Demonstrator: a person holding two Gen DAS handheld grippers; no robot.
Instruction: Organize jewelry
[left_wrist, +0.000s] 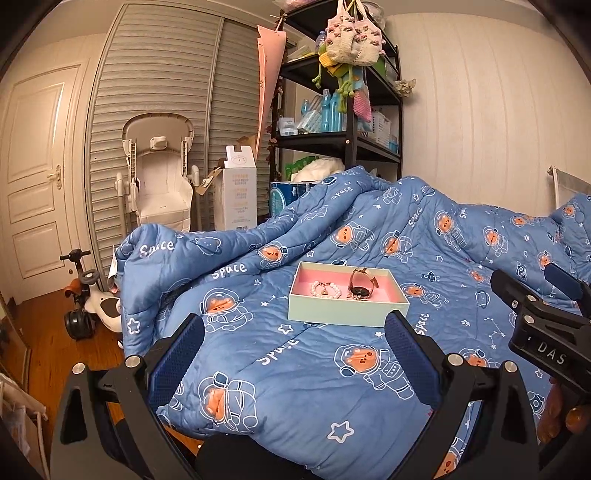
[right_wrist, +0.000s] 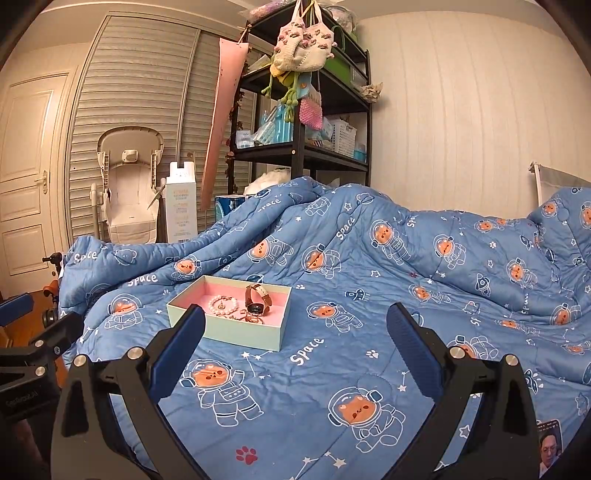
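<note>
Box: the box (left_wrist: 347, 312) sits on the quilt (left_wrist: 295, 369), pale green outside, pink inside, with no lid on it.
Jewelry: a pearl bracelet (left_wrist: 325, 289) lies in the left part of the box, a watch (left_wrist: 360, 284) stands on its edge in the right part; a small gold piece (right_wrist: 255, 318) lies near the watch, perhaps a chain, too small to tell.
Left gripper (left_wrist: 293, 360): fingers wide apart, holding nothing, just in front of the box.
Right gripper (right_wrist: 295, 354): fingers also wide, holding nothing, to the right of the box.
Risk: the quilt is soft and wrinkled, so pushing on the box can tip it; the watch can fall over, and thin pieces can slip between the pads.
Room: behind the box stand a shelf (left_wrist: 332, 140), a high chair (left_wrist: 159, 173) and a door (left_wrist: 33, 177).
</note>
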